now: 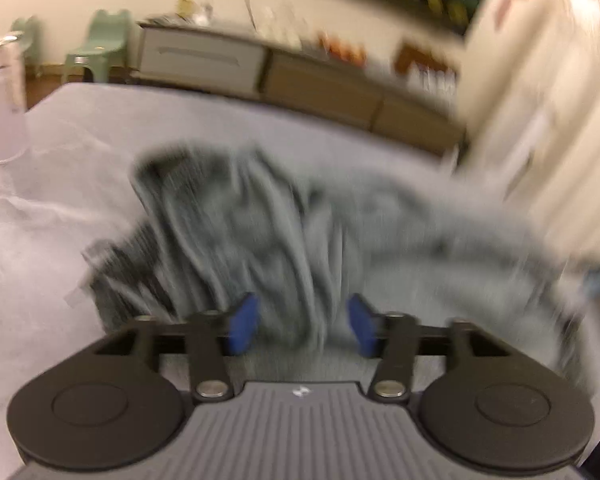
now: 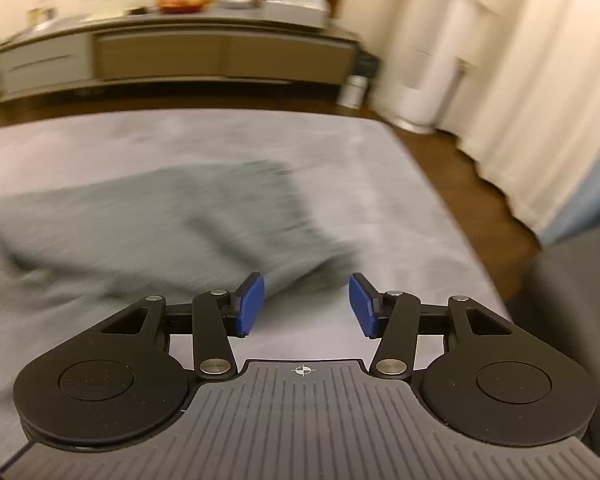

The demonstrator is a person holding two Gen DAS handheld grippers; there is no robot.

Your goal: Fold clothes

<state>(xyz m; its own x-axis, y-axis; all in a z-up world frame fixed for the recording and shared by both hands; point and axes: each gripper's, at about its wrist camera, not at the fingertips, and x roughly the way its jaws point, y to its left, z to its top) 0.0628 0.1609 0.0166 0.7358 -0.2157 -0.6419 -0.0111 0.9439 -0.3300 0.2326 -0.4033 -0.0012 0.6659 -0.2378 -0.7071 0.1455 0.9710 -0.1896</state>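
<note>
Both views blurred. Left tongs (image 1: 302, 322) gape wide over rumpled grey garment (image 1: 260, 224) on bench (image 1: 40, 220); right tongs (image 2: 306, 305) wide, empty.

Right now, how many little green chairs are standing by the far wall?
2, both in the left wrist view: one pale green plastic chair beside the long low cabinet, another further left, partly hidden behind a clear bottle. More may be out of view.

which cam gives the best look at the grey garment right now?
Left wrist. The grey garment fills the middle of that view, bunched and wrinkled on the light cover, running between the open left claw. It is motion-blurred. Right wrist shows only one flatter, blurred section ahead-left of the open right claw.
</note>
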